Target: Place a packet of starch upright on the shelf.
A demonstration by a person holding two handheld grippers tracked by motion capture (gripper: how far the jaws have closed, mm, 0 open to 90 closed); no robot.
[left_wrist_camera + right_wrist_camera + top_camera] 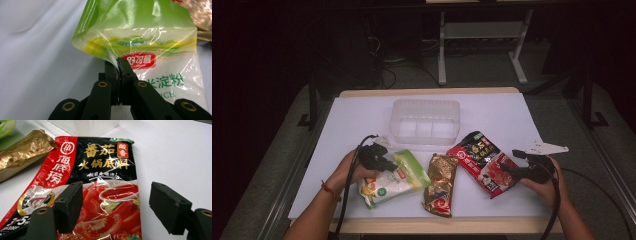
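Note:
A green and white pouch (393,177) lies at the front left of the white table; my left gripper (388,165) is shut on its side edge. In the left gripper view the jaws pinch the crinkled plastic of the green and white pouch (150,45), and my left gripper (119,67) is closed tight on it. A red and black sauce packet (482,162) lies at the front right. My right gripper (507,169) stands open at its right end. In the right gripper view the red and black sauce packet (100,182) lies under and between the spread jaws of my right gripper (116,206).
A gold foil packet (441,183) lies between the two pouches, also seen as the gold foil packet (22,150) in the right gripper view. A clear plastic bin (425,121) stands behind them at the table's middle. Dark floor and desk legs lie beyond the far edge.

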